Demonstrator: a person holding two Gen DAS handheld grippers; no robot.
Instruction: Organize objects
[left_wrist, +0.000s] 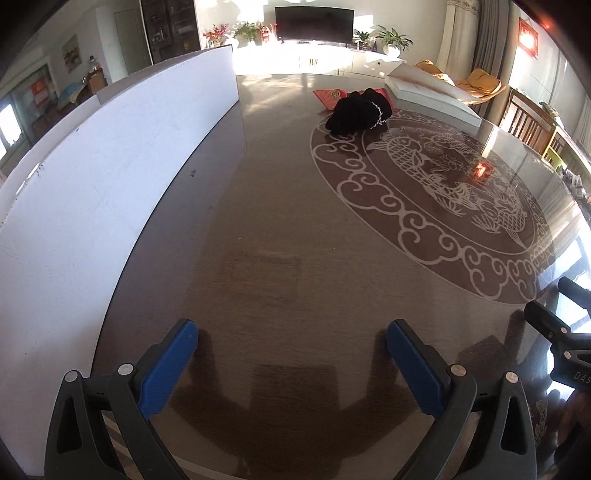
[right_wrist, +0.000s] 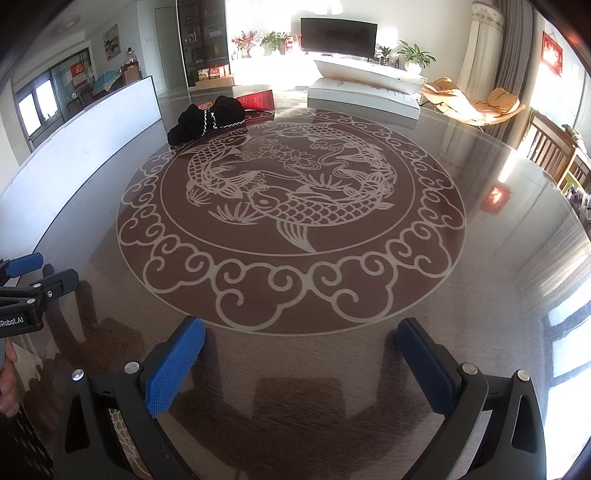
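Hovering low over the near edge of the round table (right_wrist: 498, 295), both tools sit idle: the left gripper (left_wrist: 291, 354) and the right gripper (right_wrist: 301, 350) each have their 2 blue fingers spread wide, gripping nothing. The black cloth bundle (right_wrist: 207, 122) lies at the far side, touching a red packet (right_wrist: 258, 100), near a white box (right_wrist: 364, 94). Reaching well forward first, then closing squarely on the bundle's thick middle, looks the sound approach.
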